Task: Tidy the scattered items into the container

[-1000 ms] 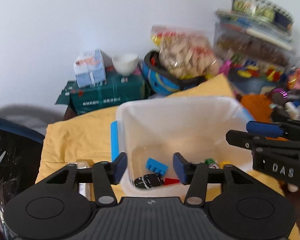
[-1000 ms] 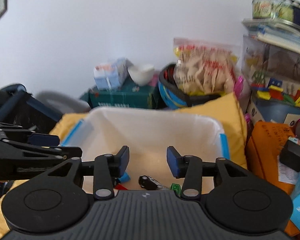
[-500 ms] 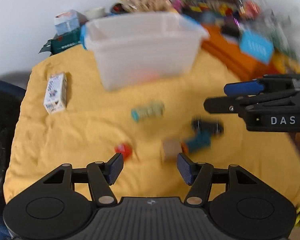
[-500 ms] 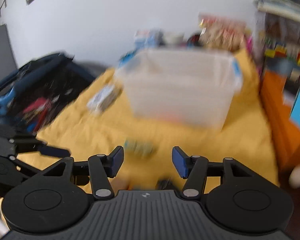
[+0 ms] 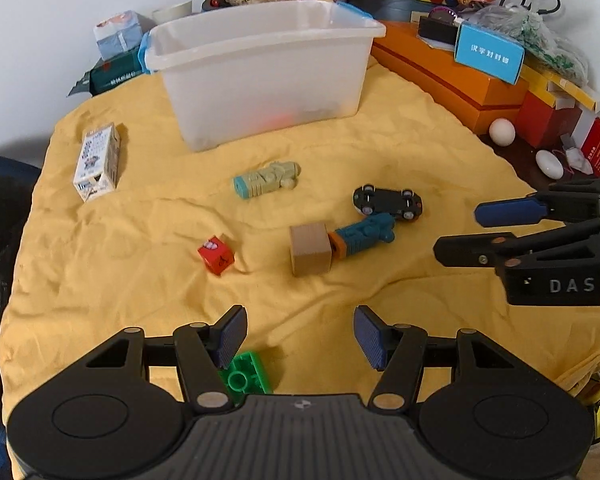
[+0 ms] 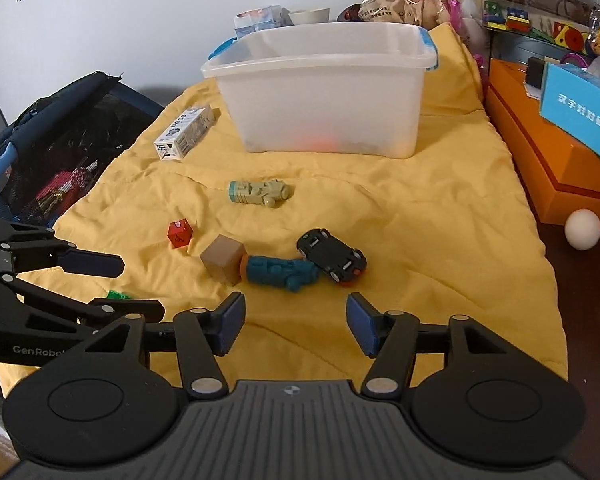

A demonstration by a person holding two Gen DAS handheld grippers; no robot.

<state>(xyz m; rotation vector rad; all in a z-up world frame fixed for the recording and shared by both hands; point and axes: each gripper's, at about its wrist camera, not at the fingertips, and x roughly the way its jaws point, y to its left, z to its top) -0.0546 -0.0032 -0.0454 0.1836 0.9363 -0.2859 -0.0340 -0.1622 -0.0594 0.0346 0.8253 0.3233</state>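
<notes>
I hold both tongs tipped down over the yellow cloth (image 5: 148, 280). My left tongs (image 5: 300, 334) stand spread with nothing between the pads, a green brick (image 5: 244, 376) just beside the left pad. My right tongs (image 6: 296, 328) have just been opening and are spread and empty too, above the teal figure (image 6: 280, 272). That figure touches a tan block (image 6: 223, 259) and a black toy car (image 6: 332, 261). Farther off lie a red cube (image 6: 179, 234), a pale green figure (image 6: 260, 192) and a small carton (image 6: 184, 132). The clear tub (image 6: 320, 92) sits at the cloth's far end, something red blurred through its wall.
</notes>
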